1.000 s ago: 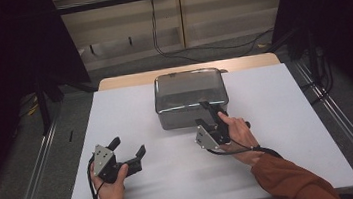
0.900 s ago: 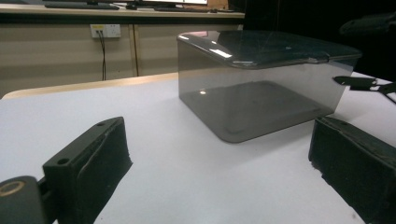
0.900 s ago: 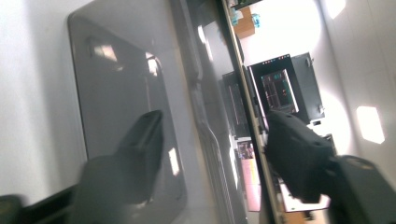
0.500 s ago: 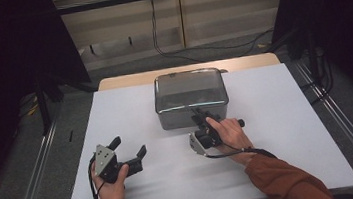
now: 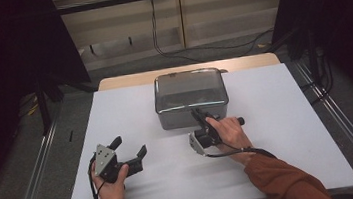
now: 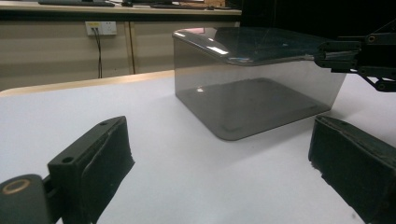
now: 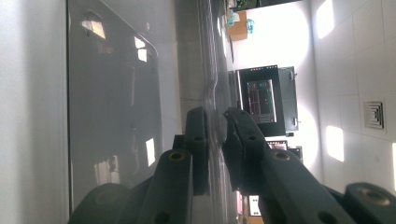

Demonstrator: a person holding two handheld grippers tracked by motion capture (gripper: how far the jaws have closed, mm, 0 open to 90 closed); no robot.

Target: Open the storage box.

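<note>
Two grippers are at work on the white table [image 5: 279, 133], and you hold one in each hand. At the left of the high view, your left gripper [image 5: 129, 151] rests low on the table near the front edge, well apart from the box; its jaws stand wide apart with nothing between them. In the left gripper view that same gripper [image 6: 219, 161] looks across bare white surface at the smoky, see-through plastic box [image 6: 254, 88], which sits on the table with its rounded rim uppermost.

Farther right in the high view, the box [image 5: 190, 98] stands at the middle of the table towards the far edge. Your right gripper [image 5: 199, 116] is turned on its side and reaches the near rim of the box, your right hand [image 5: 228, 133] wrapped around its body. In the right gripper view, the right gripper [image 7: 215, 135] has just been closing its jaws, and they now clamp the thin clear wall [image 7: 212, 88] of the box, one pad on each face.
</note>
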